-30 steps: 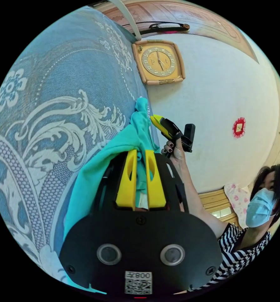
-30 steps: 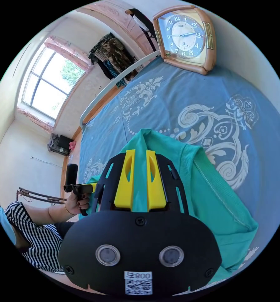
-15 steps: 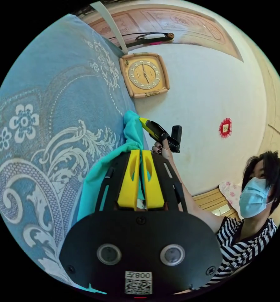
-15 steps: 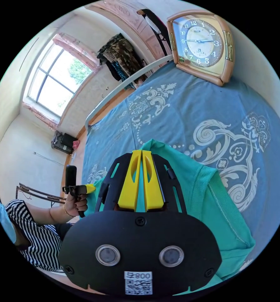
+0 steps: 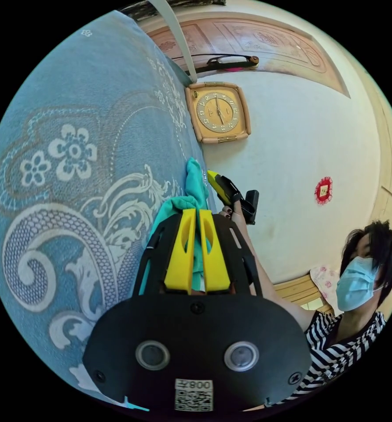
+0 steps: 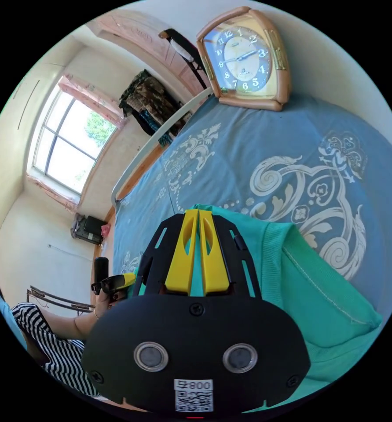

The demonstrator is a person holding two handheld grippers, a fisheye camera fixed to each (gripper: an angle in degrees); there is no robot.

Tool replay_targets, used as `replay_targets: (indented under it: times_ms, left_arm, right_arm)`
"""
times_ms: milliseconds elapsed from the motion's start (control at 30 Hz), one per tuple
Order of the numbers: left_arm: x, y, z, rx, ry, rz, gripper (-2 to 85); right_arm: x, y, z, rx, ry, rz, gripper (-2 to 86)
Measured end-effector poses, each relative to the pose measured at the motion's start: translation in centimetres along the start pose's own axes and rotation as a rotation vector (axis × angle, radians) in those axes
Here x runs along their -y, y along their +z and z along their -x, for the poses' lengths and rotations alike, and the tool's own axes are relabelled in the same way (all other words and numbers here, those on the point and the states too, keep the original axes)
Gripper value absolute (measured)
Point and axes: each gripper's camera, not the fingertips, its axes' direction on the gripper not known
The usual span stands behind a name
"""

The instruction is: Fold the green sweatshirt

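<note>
Bed cover [image 6: 266, 145]: blue cloth with pale scrollwork and flowers, spread flat; the largest surface in both views, and everything below is placed against it.
Wall [image 5: 301, 145]: plain cream plaster rising straight from the far edge of the bed cover, with a small red ornament [image 5: 323, 190] stuck on it.
Window [image 6: 68, 147]: bright, multi-paned, set in the wall beyond the bed cover's far end, seen in the right gripper view.
Hanging clothes [image 6: 149, 101]: dark garments bunched beyond the bed cover's end rail, near the window.
Green sweatshirt [image 6: 310, 290]: lies on the bed cover near its wall-side edge, ribbed hem showing; one fold is raised off the cover.
Person: striped sleeve [image 6: 50, 347] beside the bed cover, a hand [image 5: 237, 215] wrapped around the right gripper's handle.
Clock [image 6: 242, 57]: square, tan-framed, leaning on the wall with its base on the bed cover.
Right gripper [image 6: 198, 215]: yellow jaws pressed together on the sweatshirt's raised fold.
Left gripper [image 5: 195, 215]: yellow jaws closed, with sweatshirt cloth pinched between them, just above the bed cover.
</note>
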Motion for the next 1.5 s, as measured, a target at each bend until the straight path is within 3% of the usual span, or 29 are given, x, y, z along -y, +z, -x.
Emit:
replay_targets:
  times_ms: [100, 200, 300, 500, 633, 733, 900, 1067, 1167, 1433, 1500]
  left_arm:
    - [-0.7, 0.7, -0.7, 0.000, 0.003, -0.008, 0.9]
    - [-1.6, 0.5, -1.4, -0.028, 0.007, -0.059, 0.5]
    - [-2.3, 0.8, -3.3, -0.027, 0.102, -0.046, 0.3]
    - [-2.8, 7.7, -8.2, 0.215, 0.376, 0.181, 0.2]
    - [-3.2, 12.2, -8.2, 0.461, 0.391, 0.272, 0.2]
    - [-4.2, 13.5, -7.9, 0.432, 0.348, 0.262, 0.1]
    - [-7.0, 15.1, -9.9, 0.360, 0.411, 0.217, 0.2]
    - [-9.8, 20.2, -9.7, 0.466, 0.453, 0.323, 0.2]
    - [-10.7, 21.6, -9.5, 0.449, 0.424, 0.323, 0.2]
    - [-13.8, 26.1, -13.9, 0.372, 0.593, 0.309, 0.2]
    - [-14.3, 28.8, -14.9, 0.319, 0.640, 0.355, 0.2]
  right_arm:
    - [-1.5, -2.9, -0.1, 0.088, 0.024, -0.078, 0.1]
    - [-4.4, -5.0, 1.9, 0.183, -0.052, -0.016, 0.1]
    - [-9.6, -7.3, 5.5, 0.076, -0.135, 0.082, 0.1]
    - [-19.4, -8.2, 9.4, -0.226, -0.090, 0.172, 0.1]
    - [-20.9, -8.1, 9.2, -0.194, -0.033, 0.169, 0.1]
    - [-21.7, -10.9, 9.8, -0.166, -0.001, 0.110, 0.1]
    - [-28.2, -19.4, 11.4, -0.320, 0.086, -0.010, 0.1]
    - [-34.7, -23.2, 9.8, -0.475, 0.281, 0.019, 0.0]
    - [-36.6, -24.7, 9.1, -0.342, 0.341, -0.052, 0.0]
    - [-35.0, -28.7, 11.8, -0.388, 0.260, -0.126, 0.0]
    - [-32.4, -29.9, 11.4, -0.479, 0.214, -0.138, 0.0]
